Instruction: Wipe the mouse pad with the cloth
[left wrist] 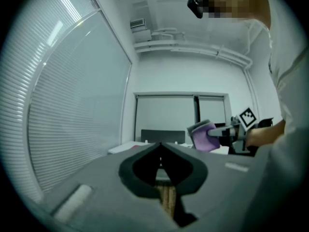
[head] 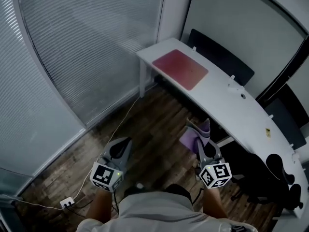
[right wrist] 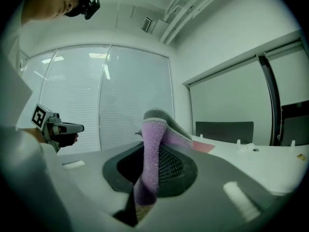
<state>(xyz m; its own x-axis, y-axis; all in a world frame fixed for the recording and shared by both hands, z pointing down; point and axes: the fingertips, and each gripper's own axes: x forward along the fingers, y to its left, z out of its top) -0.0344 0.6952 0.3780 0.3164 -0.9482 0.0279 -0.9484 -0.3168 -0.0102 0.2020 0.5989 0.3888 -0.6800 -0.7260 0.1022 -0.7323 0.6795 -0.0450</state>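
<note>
**Step in hand.** Approach stage, judged from position: wiping has not begun. The person stands on the wood floor (head: 159, 124) at the lower part of the head view, well apart from the white desk (head: 231, 105) that runs from upper centre to the right edge.

**Task item.** The mouse pad (head: 180, 69), reddish, lies flat on the desk's near end at upper centre of the head view. Nothing rests on it.

**Tongs.**
- The right gripper (head: 203, 143) is clamped on the purple cloth (right wrist: 152, 149). The cloth stands up between the jaws and folds over at its top.
- The left gripper (left wrist: 161, 145) has its jaws together with nothing between them.

**Next move, as judged.** The right gripper must be carried forward to the desk and lowered until the loose fold of cloth lies on the pad, then drawn across it. The left gripper may be needed at a pad edge to stop it sliding.

**Writing.** No brand or readable text found. Each gripper's cube (head: 215, 174) carries square black-and-white markers only. 1 small yellow sticker (head: 267, 131) on the desk is too small to read.
</note>
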